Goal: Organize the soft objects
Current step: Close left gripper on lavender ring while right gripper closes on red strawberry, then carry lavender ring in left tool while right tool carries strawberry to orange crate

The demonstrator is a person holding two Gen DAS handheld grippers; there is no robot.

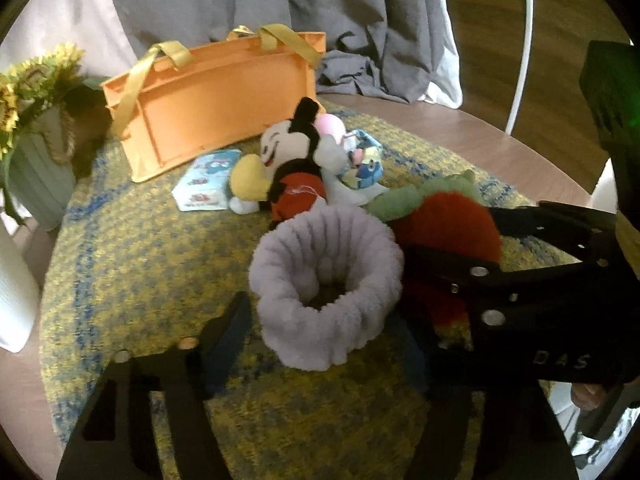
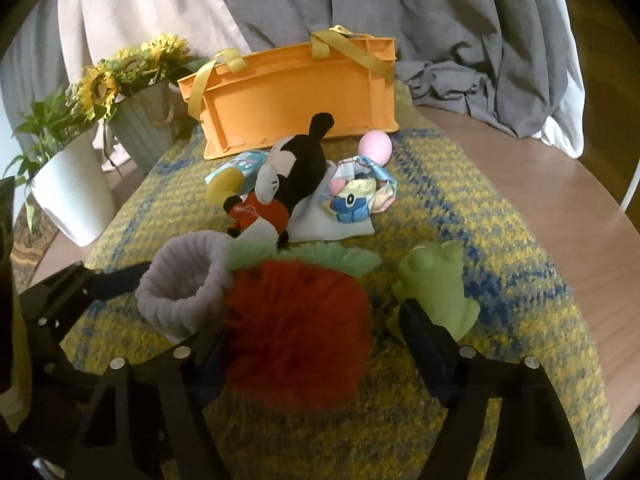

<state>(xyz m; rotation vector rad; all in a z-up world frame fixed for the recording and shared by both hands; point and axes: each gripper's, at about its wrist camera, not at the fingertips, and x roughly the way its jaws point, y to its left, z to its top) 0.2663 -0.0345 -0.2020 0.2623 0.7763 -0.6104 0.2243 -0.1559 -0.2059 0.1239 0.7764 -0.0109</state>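
Left wrist view: the left tongs straddle the lavender fuzzy cuff, which stands mouth-up on the yellow-and-blue rug at the centre of the frame. Whether the pads actually press its sides I cannot tell; the right finger is hidden behind the right tongs crossing in from 3 o'clock. The risk, as I judge it: the cuff is limp, so a squeeze may simply fold it flat and let it slide out when lifted. At 12 o'clock from the cuff lies the mouse plush, and further at 11 the orange tote, the likely destination. The mouse plush sits between the two, so a low carry could drag it.

Right wrist view: the right tongs sit either side of the red furry plush, its fur bulging against both fingers; a firm grip is not certain. The cuff touches the plush at 9 o'clock, with the left tongs just beyond, so the two tools are crowded and could knock together or snag each other's load. A green frog toy rests just beside the right finger at 2 o'clock and may get nudged. A printed pouch and pink ball lie at 12.
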